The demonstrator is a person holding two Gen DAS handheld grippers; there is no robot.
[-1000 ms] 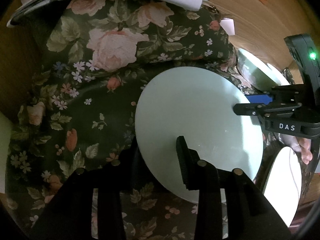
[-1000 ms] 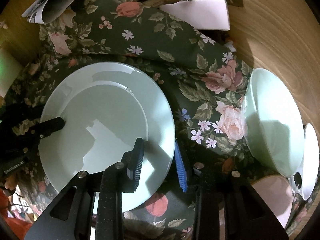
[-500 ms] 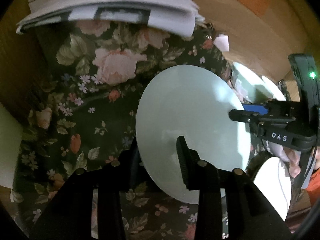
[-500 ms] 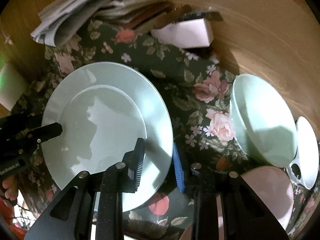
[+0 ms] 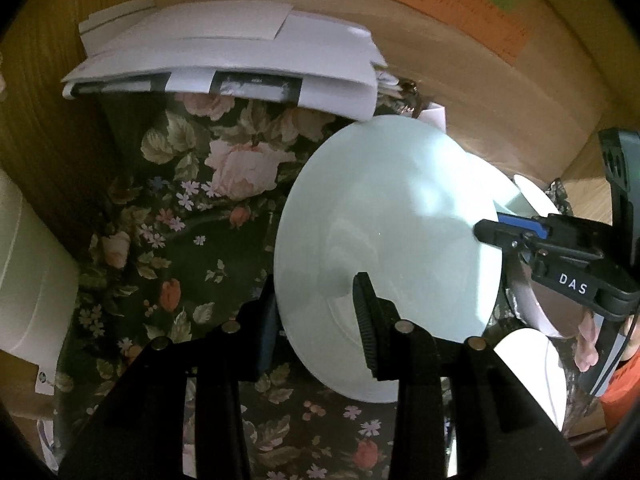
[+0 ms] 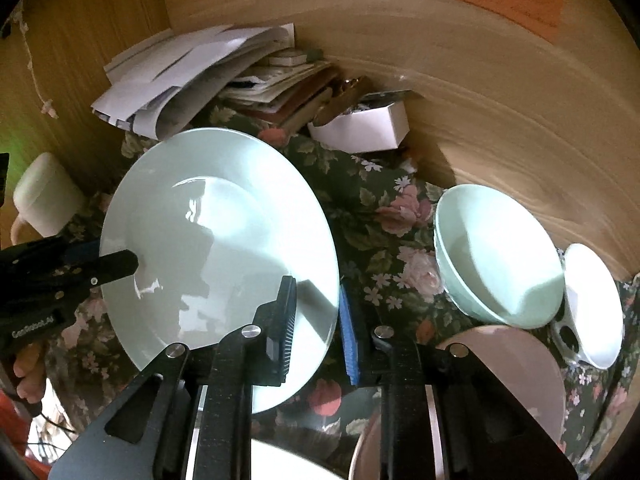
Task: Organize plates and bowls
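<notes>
A pale green plate (image 6: 216, 248) hangs tilted above the floral cloth (image 5: 192, 208), its opposite rims clamped in the jaws of the left gripper (image 5: 316, 320) and right gripper (image 6: 318, 320), the right's having just closed on it.

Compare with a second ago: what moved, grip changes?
Both grippers have raised the pale green plate off the floral cloth, so more of the papers and wall shows. The right gripper has just been closing its jaws on the plate's rim. The left gripper keeps its grip on the opposite rim. The green bowl, white cup and pink plate stayed put.
</notes>
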